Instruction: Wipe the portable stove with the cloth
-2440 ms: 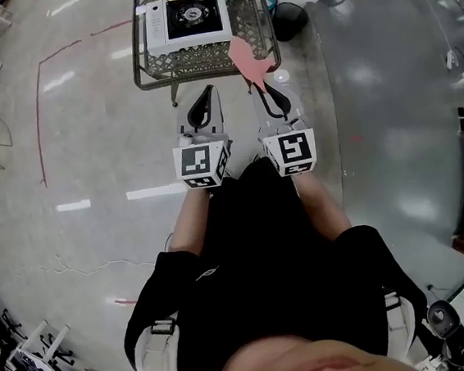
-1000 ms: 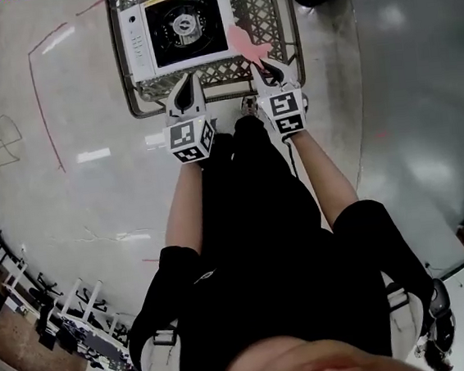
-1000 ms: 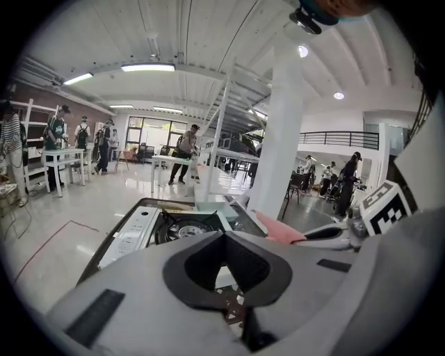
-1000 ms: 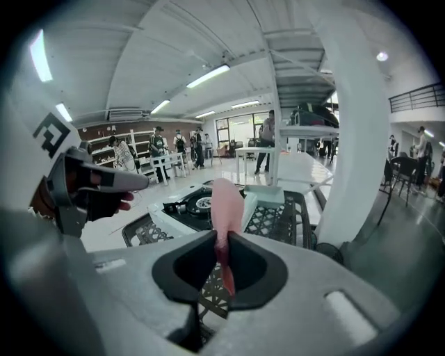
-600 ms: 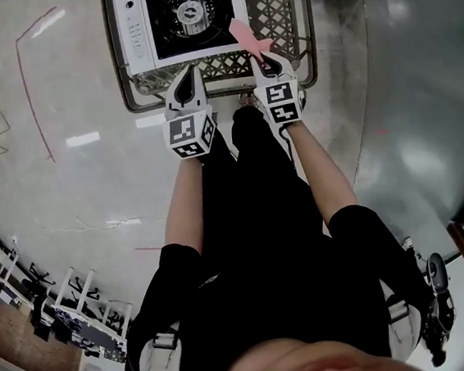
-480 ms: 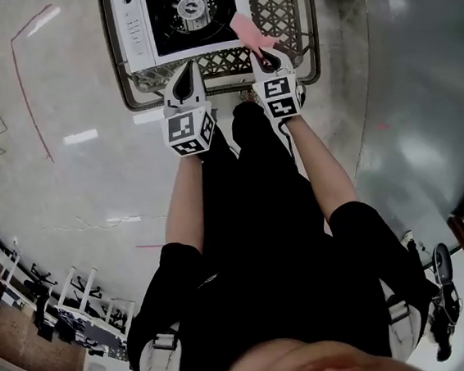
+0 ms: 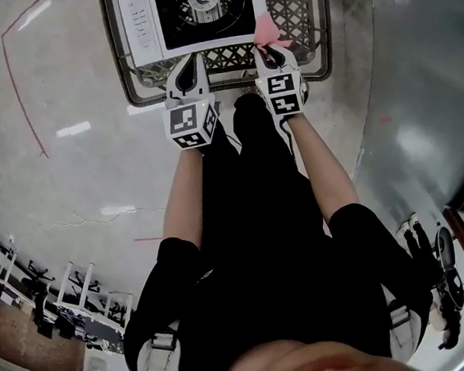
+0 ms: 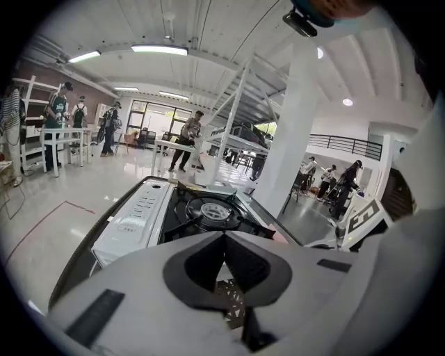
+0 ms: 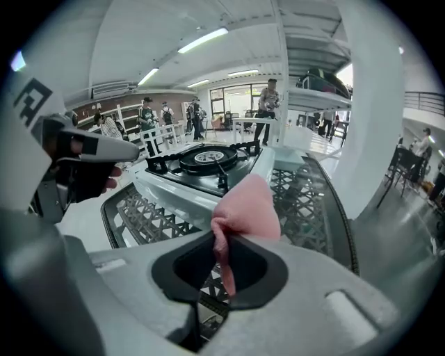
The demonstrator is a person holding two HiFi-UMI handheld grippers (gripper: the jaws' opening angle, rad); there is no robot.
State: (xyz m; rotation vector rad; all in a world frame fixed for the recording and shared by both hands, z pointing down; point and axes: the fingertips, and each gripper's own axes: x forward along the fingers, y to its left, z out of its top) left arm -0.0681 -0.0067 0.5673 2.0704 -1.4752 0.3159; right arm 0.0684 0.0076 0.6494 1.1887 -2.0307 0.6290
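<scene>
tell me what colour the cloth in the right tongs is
Pink. The cloth shows best in the right gripper view.

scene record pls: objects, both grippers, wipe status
stove: white body, black burner, on the table
table: metal lattice top, dark rim
cloth: pink, bunched, pinched in the right gripper
left gripper: shut, empty, at the stove's near edge
right gripper: shut on cloth, over the lattice by the stove's near right corner
wipe status: not visibly begun; cloth-to-stove contact cannot be told
background: people standing at benches, far from the table
</scene>
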